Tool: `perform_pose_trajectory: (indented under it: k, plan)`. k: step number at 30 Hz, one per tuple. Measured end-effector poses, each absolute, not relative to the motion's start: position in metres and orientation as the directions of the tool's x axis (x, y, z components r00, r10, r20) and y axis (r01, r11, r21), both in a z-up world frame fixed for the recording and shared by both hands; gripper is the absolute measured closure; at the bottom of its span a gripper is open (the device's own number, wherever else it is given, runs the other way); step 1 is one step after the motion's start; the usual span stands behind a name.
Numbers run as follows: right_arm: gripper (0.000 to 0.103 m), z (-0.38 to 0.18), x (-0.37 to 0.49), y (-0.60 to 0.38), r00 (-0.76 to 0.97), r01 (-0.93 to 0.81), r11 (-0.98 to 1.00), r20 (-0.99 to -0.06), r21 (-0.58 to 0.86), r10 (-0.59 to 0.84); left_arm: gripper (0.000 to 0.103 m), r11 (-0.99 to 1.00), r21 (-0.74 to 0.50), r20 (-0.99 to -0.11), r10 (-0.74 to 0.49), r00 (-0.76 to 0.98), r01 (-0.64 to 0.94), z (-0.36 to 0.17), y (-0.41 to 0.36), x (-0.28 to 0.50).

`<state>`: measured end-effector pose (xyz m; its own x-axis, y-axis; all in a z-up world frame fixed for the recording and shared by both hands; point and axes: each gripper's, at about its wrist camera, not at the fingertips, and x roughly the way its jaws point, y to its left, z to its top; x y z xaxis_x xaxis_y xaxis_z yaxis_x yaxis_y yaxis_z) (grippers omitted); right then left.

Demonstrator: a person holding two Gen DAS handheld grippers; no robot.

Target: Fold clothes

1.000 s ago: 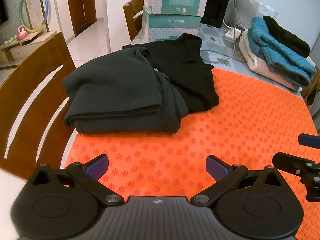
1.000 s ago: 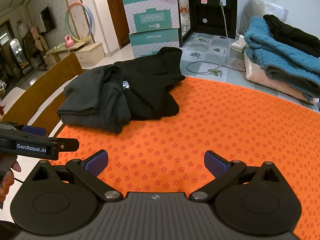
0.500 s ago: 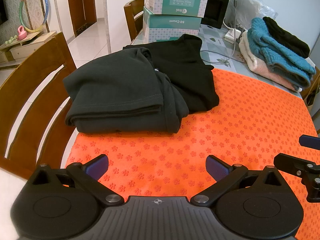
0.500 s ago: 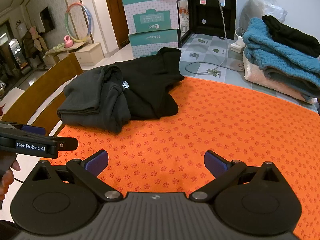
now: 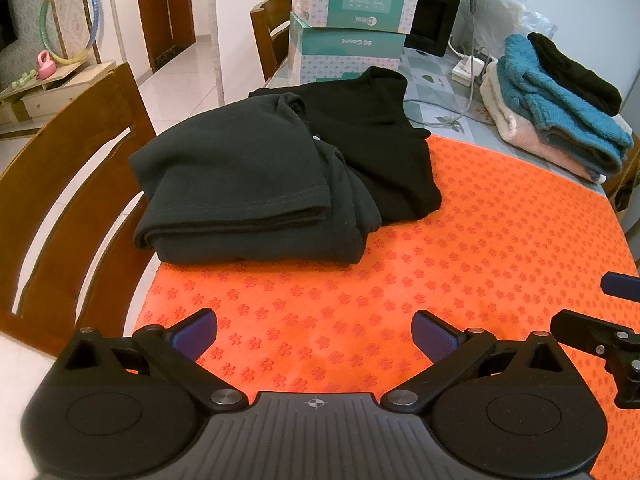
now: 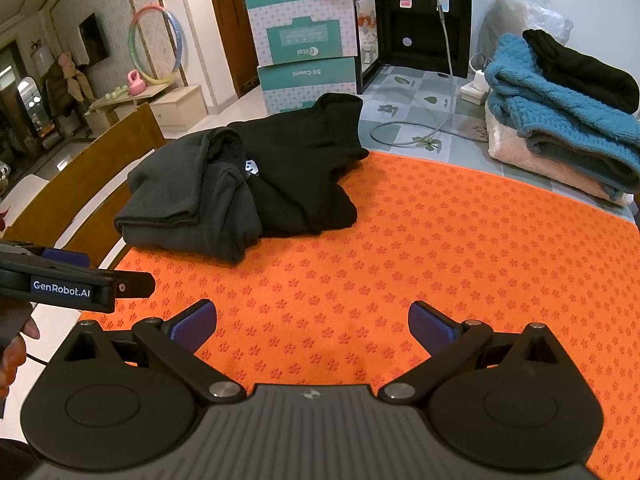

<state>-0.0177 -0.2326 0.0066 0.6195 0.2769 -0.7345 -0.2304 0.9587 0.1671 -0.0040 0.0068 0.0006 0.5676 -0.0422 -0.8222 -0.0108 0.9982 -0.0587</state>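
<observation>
On the orange mat (image 5: 440, 264), 2 dark folded garments (image 5: 248, 184) lie at its far left corner, while the left gripper (image 5: 314, 334) and right gripper (image 6: 312, 322) hover empty, jaws spread, seemingly between folds, needing another garment.

Two folded garments on the mat's (image 5: 480, 240) far left corner, the thicker garment (image 5: 240, 176) left of and overlapping the thinner one (image 5: 384, 152). Stacked boxes (image 5: 352, 24) behind them. Pile of knitwear (image 5: 560, 108) at far right, off the mat. Chair (image 5: 76, 184) left of the table.
</observation>
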Motion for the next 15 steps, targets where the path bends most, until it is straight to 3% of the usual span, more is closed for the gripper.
perform_pose_trajectory:
  k: [15]
  plan:
    - [0.000,0.001,-0.011,-0.232,0.602,-0.228,0.958,-0.749,0.172,0.277,0.000,0.998,-0.054,-0.829,-0.037,0.558,-0.014,0.000,0.009,0.007]
